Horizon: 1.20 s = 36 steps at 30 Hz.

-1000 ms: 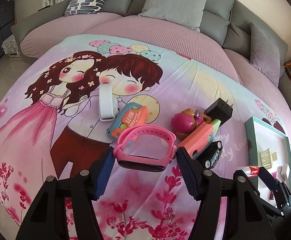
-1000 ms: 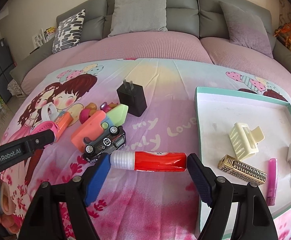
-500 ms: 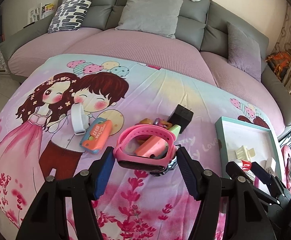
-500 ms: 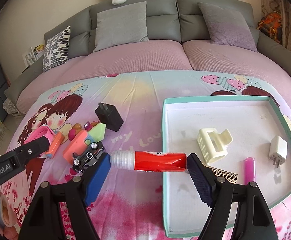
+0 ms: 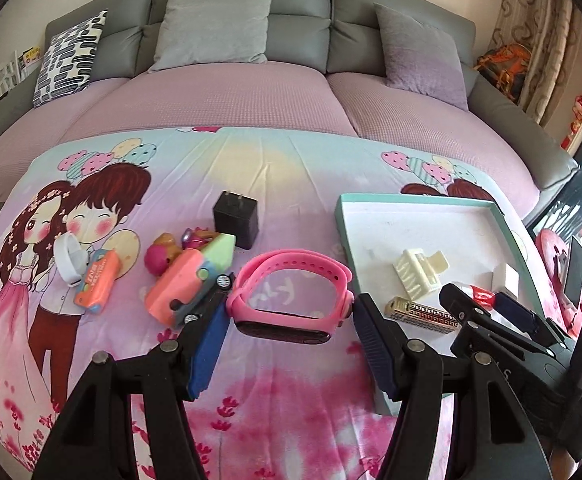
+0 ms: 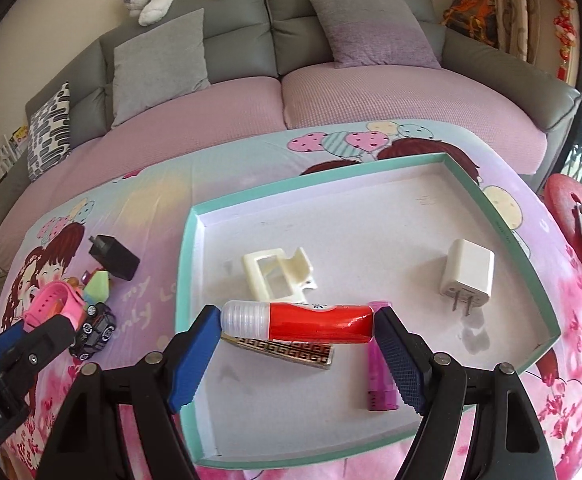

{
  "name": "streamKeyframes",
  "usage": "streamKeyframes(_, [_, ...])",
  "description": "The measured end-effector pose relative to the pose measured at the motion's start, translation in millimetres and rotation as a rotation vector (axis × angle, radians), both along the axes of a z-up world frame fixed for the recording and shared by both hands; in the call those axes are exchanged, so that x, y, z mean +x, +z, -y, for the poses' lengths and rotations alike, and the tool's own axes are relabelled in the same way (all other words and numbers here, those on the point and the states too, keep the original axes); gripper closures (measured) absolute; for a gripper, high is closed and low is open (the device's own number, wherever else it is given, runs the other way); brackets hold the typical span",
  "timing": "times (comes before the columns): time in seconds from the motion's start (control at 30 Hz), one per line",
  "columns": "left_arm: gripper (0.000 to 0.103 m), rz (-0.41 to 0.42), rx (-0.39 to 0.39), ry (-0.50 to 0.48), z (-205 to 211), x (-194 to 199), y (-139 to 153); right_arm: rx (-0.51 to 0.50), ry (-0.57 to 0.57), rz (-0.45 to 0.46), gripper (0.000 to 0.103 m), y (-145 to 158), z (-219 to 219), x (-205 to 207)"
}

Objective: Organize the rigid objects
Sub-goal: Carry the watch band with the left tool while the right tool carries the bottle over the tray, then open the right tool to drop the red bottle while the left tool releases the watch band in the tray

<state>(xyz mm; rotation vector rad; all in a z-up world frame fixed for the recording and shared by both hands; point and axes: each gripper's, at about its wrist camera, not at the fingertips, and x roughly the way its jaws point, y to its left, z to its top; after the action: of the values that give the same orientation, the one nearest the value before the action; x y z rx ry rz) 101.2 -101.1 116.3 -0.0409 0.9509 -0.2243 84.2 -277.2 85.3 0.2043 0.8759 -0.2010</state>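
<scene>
the left gripper [image 5: 289, 320] has its blue pads pressed on the two ends of a pink watch band [image 5: 291, 300], jaws about half apart, holding it clear above the cartoon blanket [image 5: 291, 168] just off the left edge of the teal tray [image 5: 343, 216]. the right gripper [image 6: 298, 330] grips a red tube [image 6: 303, 320] lengthwise by its clear cap and its flat end, jaws wide, over the near left part of the tray [image 6: 183, 264].

only the left wrist view shows the pile left on the blanket: a black charger [image 5: 237, 218], a peach and green toy block [image 5: 189, 276], a toy car [image 5: 207, 300], a small pink doll [image 5: 161, 254], an orange toy phone [image 5: 97, 280] and a white band [image 5: 71, 258] toward the blanket's left side.

only the right wrist view shows the tray's floor fully: a cream hair clip [image 6: 279, 272] near the middle, a white plug [image 6: 467, 272] toward the right edge, a magenta tube [image 6: 379, 376] and a gold patterned bar [image 6: 287, 354] under the held tube. the left view catches the clip [image 5: 419, 272] and bar [image 5: 423, 314] too, with the right gripper's fingers [image 5: 463, 304] over them.
</scene>
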Motion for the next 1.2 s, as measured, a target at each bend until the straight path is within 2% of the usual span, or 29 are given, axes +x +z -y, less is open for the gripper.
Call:
streamKeyframes(0.33, [0.038,-0.036,0.021,-0.142,60,-9,-8,0.014,-0.159,-0.047,0.022,-13,56,-14])
streamKeyframes(0.57, [0.038,-0.081,0.032,-0.239,98,-16,-25,0.004,-0.206,-0.075,0.022,-17,72,-17])
streamKeyframes(0.87, [0.038,-0.184,0.067,-0.252,111,-13,-59,0.01,-0.211,-0.106,0.022,-25,77,-14])
streamKeyframes(1.2, [0.038,-0.167,0.084,-0.257,110,-9,-57,0.022,-0.222,-0.113,0.022,-27,81,-15])
